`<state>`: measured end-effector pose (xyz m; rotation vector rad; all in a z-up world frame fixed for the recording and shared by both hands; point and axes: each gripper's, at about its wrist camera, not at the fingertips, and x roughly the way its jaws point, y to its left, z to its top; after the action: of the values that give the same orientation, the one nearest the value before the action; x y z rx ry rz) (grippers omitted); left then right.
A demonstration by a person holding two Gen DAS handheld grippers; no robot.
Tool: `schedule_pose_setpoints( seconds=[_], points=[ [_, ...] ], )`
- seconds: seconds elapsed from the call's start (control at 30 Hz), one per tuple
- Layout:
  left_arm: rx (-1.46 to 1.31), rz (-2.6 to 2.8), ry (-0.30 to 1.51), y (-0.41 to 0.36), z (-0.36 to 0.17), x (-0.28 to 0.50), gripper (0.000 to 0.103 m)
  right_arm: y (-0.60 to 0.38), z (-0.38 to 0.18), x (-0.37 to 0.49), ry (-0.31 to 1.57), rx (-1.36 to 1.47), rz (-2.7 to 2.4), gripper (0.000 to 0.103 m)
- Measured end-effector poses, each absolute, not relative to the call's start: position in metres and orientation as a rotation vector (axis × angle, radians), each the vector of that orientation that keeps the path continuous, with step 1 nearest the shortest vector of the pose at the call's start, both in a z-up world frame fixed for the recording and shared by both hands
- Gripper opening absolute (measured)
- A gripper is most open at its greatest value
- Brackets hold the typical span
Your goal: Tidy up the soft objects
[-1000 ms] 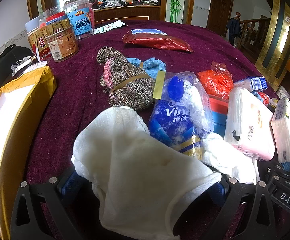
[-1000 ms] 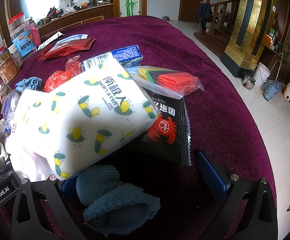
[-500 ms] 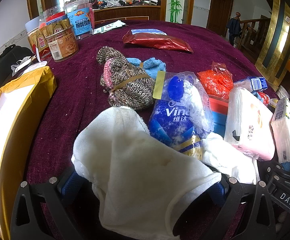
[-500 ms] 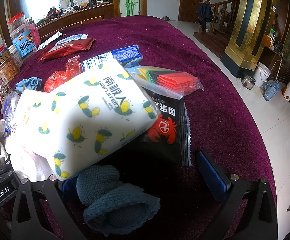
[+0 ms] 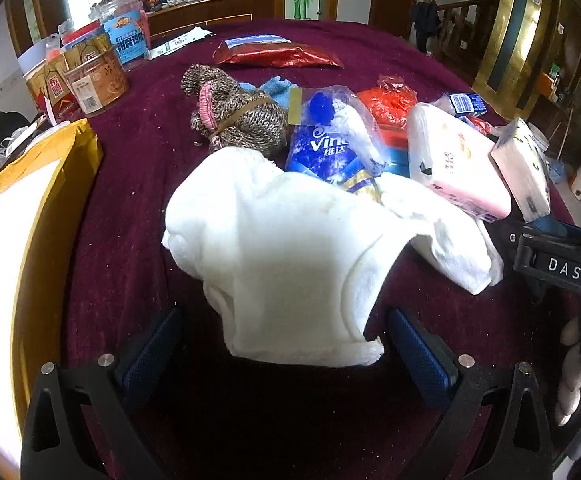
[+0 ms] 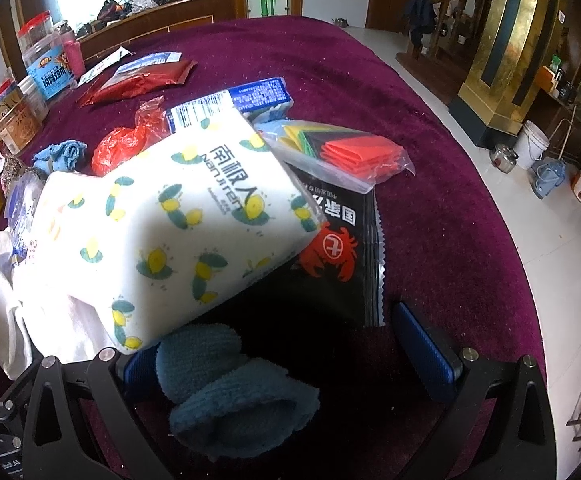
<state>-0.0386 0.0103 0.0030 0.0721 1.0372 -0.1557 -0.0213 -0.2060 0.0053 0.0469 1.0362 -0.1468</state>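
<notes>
Left wrist view, from the left edge: yellow padded envelope (image 5: 30,208) flat on the purple tablecloth (image 5: 138,184); behind it, snack jars (image 5: 90,76). Toward the middle, a brown knitted hat (image 5: 238,116) with a light blue cloth (image 5: 276,90) touching its far side, and a red foil bag (image 5: 278,56) farther back. In front of the hat, a white fleece cloth (image 5: 290,256) spread on the table, its near edge lying between the fingers of the left gripper (image 5: 286,354); claw apart, blue pads clear of the cloth on both sides. Just right of the hat, a blue tissue pack (image 5: 322,152) overlapping the cloth's far edge, then a pink tissue pack (image 5: 454,164) tilted against the pile.

Right wrist view, from the left: white lemon-print tissue pack (image 6: 178,236) resting on the white cloth. Below it, a dark teal sock (image 6: 230,396) bunched beside the left finger of the right gripper (image 6: 290,352); claw wide apart, clamped on nothing. Further right, a black crab-print packet (image 6: 342,248) and a clear bag of coloured sheets (image 6: 346,148) overlapping it.
</notes>
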Motion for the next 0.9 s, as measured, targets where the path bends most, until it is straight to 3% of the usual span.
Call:
schedule_pose_setpoints(
  seconds=[0.1, 0.2, 0.27, 0.4, 0.5, 0.9],
  points=[
    [0.078, -0.154, 1.035, 0.004, 0.005, -0.042, 0.102, -0.204, 0.007, -0.023, 1.111, 0.031, -0.128, 0.102],
    [0.078, -0.159, 1.035, 0.005, 0.005, -0.045, 0.103, -0.203, 0.024, -0.044, 1.069, -0.031, -0.163, 0.099],
    [0.077, -0.158, 1.034, 0.007, 0.005, -0.046, 0.102, -0.204, 0.046, -0.064, 0.969, -0.036, -0.176, 0.099],
    [0.073, -0.148, 1.031, 0.009, 0.005, -0.046, 0.103, -0.217, 0.092, -0.117, 0.592, 0.079, -0.197, 0.103],
    [0.069, -0.150, 1.041, 0.009, 0.004, -0.048, 0.103, -0.224, 0.079, -0.096, 0.696, 0.127, -0.185, 0.102],
    [0.008, -0.362, 1.007, 0.018, 0.023, -0.065, 0.101, -0.258, 0.045, -0.077, 0.604, 0.248, -0.266, 0.102]
  ],
)
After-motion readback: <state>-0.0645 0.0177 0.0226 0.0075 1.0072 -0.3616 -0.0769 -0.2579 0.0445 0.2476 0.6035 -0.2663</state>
